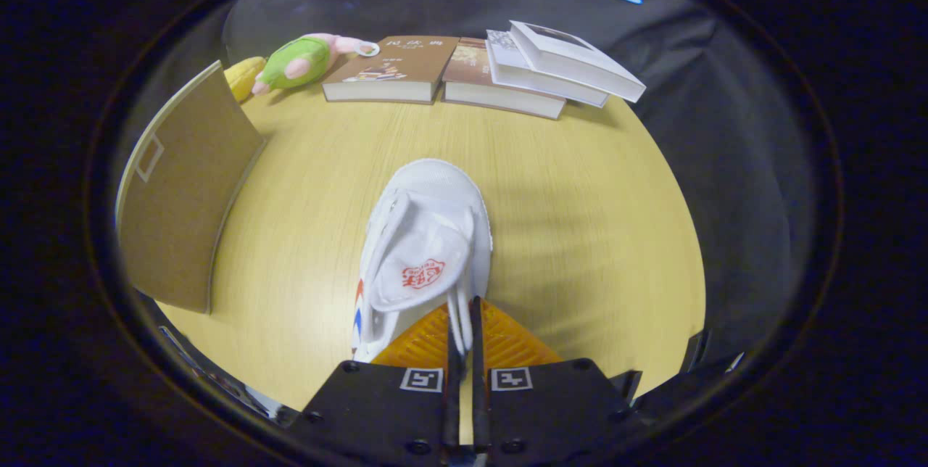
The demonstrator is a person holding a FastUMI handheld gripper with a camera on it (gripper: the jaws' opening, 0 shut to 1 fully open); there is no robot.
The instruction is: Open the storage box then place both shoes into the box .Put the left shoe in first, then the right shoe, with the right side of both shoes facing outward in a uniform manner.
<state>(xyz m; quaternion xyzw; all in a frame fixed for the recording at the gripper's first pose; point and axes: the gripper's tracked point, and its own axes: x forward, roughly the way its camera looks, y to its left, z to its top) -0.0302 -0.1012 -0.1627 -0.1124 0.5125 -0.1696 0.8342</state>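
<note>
Gripper view: gripper [464, 322] fingers closed on the rear edge of the white canvas shoe with red emblem [424, 249], toe pointing forward over the yellow wooden table [594, 220]; brown cardboard box lid [185, 191] stands left.

The shoe [428, 249] is white with a red mark on its tongue and red and blue stripes on its side. The tabletop [580, 220] is light yellow wood. The box flap [185, 191] is brown. The plush toy [301, 61] is green and pink.

Matt woven cloth shoe [428, 235], smooth wood-grain table [580, 220], matt cardboard box lid [181, 191], ribbed gripper [464, 322] pads.
</note>
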